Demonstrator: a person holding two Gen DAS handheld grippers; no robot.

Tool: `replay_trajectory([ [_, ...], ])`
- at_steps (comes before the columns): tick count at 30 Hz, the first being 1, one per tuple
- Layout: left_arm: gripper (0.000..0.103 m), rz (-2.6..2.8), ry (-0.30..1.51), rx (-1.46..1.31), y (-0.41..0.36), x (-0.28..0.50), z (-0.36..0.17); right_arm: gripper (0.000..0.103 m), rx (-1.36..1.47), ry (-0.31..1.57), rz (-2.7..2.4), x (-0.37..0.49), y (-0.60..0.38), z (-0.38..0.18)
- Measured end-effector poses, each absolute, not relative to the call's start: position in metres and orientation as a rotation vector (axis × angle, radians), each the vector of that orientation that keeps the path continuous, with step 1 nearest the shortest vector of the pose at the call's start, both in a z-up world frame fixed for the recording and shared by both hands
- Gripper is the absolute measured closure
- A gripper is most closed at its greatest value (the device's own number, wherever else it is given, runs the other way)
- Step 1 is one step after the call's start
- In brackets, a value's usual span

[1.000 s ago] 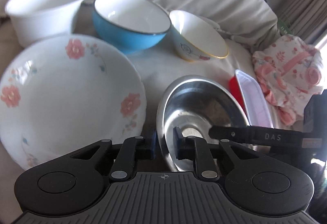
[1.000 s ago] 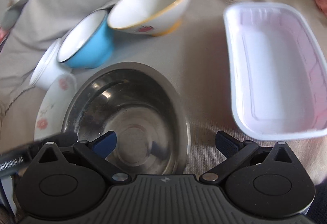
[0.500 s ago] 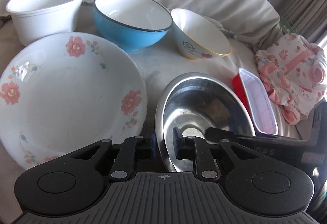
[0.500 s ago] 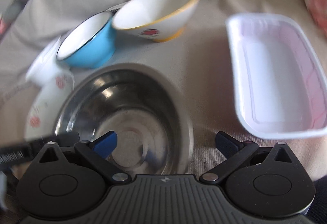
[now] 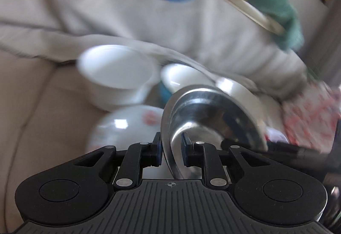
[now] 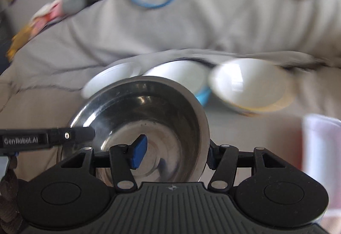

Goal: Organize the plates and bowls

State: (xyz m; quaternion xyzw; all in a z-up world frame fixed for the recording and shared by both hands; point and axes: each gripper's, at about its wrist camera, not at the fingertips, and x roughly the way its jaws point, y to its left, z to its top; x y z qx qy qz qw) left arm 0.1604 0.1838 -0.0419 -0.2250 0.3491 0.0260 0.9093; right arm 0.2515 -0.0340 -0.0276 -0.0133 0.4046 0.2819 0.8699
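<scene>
Beige sofa cushions (image 5: 53, 106) carry the dishes. Left wrist view: left tool (image 5: 171, 149) clamps the steel bowl (image 5: 213, 114) rim, jaws easing apart; bowl tilted, opening facing right. Right wrist view: right tool (image 6: 173, 154) jaws closing astride the steel bowl's (image 6: 149, 110) right wall, opening facing the camera.
</scene>
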Motion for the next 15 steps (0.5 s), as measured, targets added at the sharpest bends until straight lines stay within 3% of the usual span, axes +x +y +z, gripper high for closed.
replay_trajectory([
  [5, 0.081, 0.166, 0.756, -0.546, 0.215, 0.162, -0.071, 0.046, -0.122, 0.844, 0.654, 0.26, 0.021, -0.057],
  [15, 0.082, 0.245, 0.804, -0.463, 0.207, 0.17, -0.091, 0.047, -0.147, 0.767, 0.699, 0.248, 0.021, -0.072],
])
